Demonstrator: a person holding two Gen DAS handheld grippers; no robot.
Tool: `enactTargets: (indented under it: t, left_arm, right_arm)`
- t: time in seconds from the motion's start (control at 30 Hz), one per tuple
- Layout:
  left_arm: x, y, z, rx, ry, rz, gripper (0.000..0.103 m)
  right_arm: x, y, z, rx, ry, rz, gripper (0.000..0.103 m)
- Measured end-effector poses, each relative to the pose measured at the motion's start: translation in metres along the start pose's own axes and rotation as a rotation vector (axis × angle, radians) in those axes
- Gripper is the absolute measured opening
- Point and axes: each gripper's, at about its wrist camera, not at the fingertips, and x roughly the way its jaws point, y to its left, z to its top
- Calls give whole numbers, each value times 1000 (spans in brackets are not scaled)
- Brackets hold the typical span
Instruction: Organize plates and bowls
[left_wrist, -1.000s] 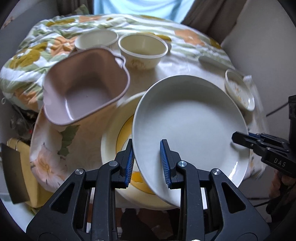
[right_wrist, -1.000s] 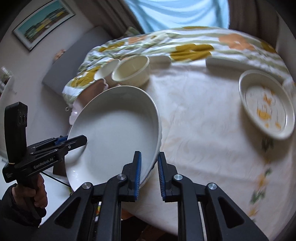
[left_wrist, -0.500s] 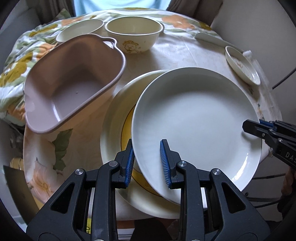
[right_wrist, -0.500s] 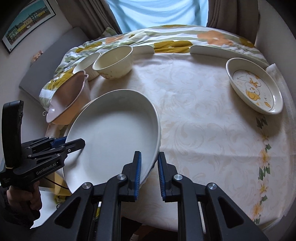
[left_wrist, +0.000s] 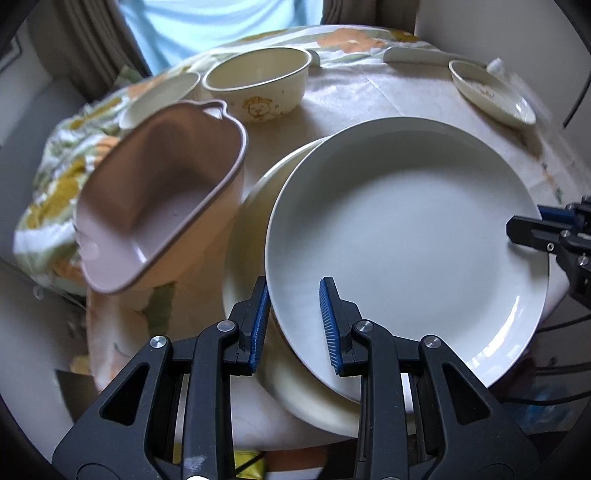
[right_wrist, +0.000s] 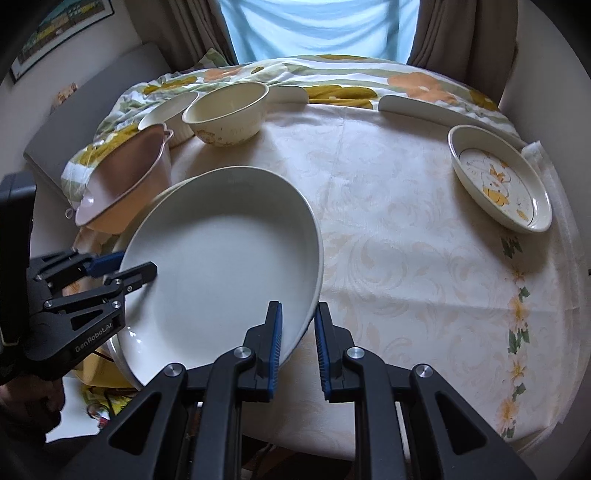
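Observation:
A large white plate lies over a bigger cream plate at the table's near left edge; it also shows in the right wrist view. My left gripper straddles the white plate's near rim, jaws slightly apart around it. My right gripper straddles the opposite rim, jaws also parted a little. Each gripper shows in the other's view: the right one and the left one.
A pink handled pot sits tilted to the left of the plates. A cream bowl with a cartoon print and a smaller bowl stand behind. A duck-print dish lies at the far right. A floral cloth covers the round table.
The white plate has come down onto the cream plate near the table edge. Both grippers' jaws have widened slightly around its rim.

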Motion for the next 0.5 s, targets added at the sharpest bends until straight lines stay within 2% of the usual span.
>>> enactTargets:
  t: [0.1, 0.5]
  left_arm:
    - [-2, -1, -1, 34, -11, 40, 24]
    - [-5, -11, -6, 102, -25, 121, 24]
  right_arm:
    - [2, 2, 0, -1, 1, -7, 16]
    - [1, 12, -3, -33, -14, -57, 16]
